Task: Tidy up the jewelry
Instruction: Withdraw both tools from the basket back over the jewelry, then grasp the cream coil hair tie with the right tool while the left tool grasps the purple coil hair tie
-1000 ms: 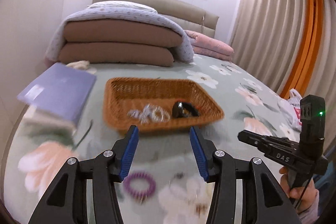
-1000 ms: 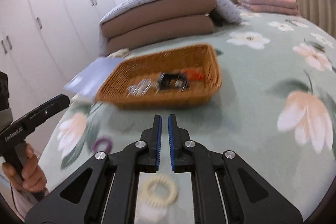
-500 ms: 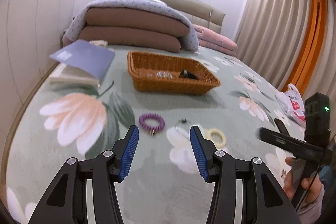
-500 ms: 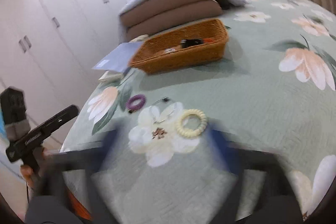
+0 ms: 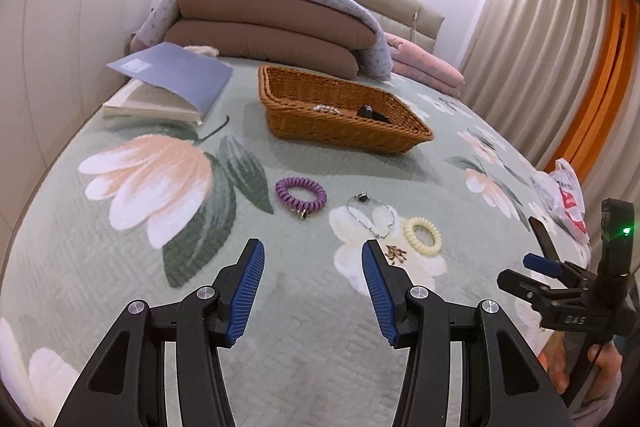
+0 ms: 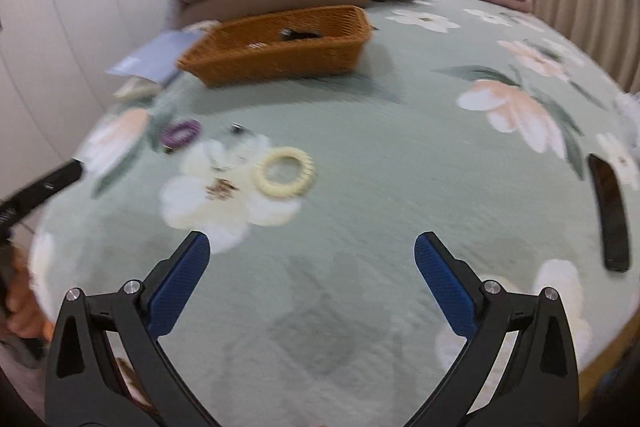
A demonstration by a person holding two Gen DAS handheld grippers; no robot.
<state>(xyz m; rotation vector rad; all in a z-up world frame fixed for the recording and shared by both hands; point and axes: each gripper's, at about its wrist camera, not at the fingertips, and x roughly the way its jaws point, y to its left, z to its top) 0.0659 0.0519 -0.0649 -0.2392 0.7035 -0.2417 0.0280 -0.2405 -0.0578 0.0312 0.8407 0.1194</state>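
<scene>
Both my grippers have pulled back from the basket [image 5: 344,115]; my right gripper [image 6: 312,271], shut a second ago, now gapes wide, and my left gripper [image 5: 312,283] is open and empty. I judge I'm between pickups. Purple tie [image 5: 301,193], chain [image 5: 370,217] and cream tie [image 5: 423,235] lie loose on the bedspread [image 5: 120,267]. Next: descend over one.

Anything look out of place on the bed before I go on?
Three pieces lie loose on the bedspread short of the basket: purple coil, thin bracelet, cream coil. A dark phone sits near the bed's right edge. Nothing is spilled or damaged.
</scene>
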